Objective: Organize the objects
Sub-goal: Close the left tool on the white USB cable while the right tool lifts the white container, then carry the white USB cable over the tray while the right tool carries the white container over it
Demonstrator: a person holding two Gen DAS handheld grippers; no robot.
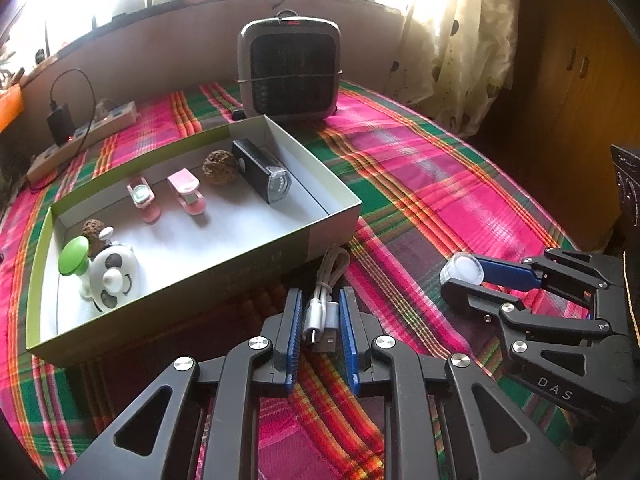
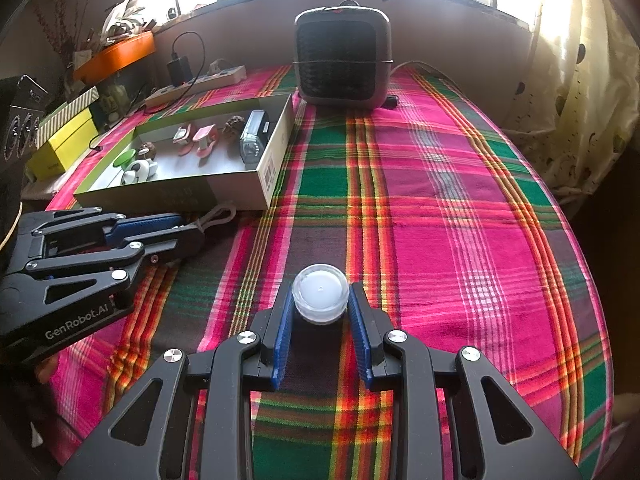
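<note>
The left gripper [image 1: 319, 320] is clenched on a coiled white USB cable [image 1: 320, 300], which lies on the plaid cloth [image 1: 420, 184] just in front of the near wall of the cardboard box [image 1: 224, 258]. The right gripper [image 2: 320, 304] grasps a small clear round jar [image 2: 320, 293] between its blue pads [image 2: 282, 332]; whether the jar is resting on the cloth or raised off it cannot be determined.

Task status: the box already contains a green-topped item [image 1: 73, 254], a white panda-faced gadget [image 1: 114, 276], two walnuts [image 1: 217, 163], two pink clips [image 1: 186, 192] and a black bike light [image 1: 262, 170]. The cable and the jar appear to be the only loose items outside it, so the task is judged near completion; both are secured but not yet deposited.

Clearance: the middle of the box floor is free for placement. The near box wall stands directly between the cable and that space and must be cleared by lifting. To the right of the box the cloth is unobstructed as far as the table edge. At the far end, a grey heater [image 1: 290, 70] stands just beyond the box corner, and a power strip [image 1: 82, 136] with a plugged charger lies beyond the box's far left.
</note>
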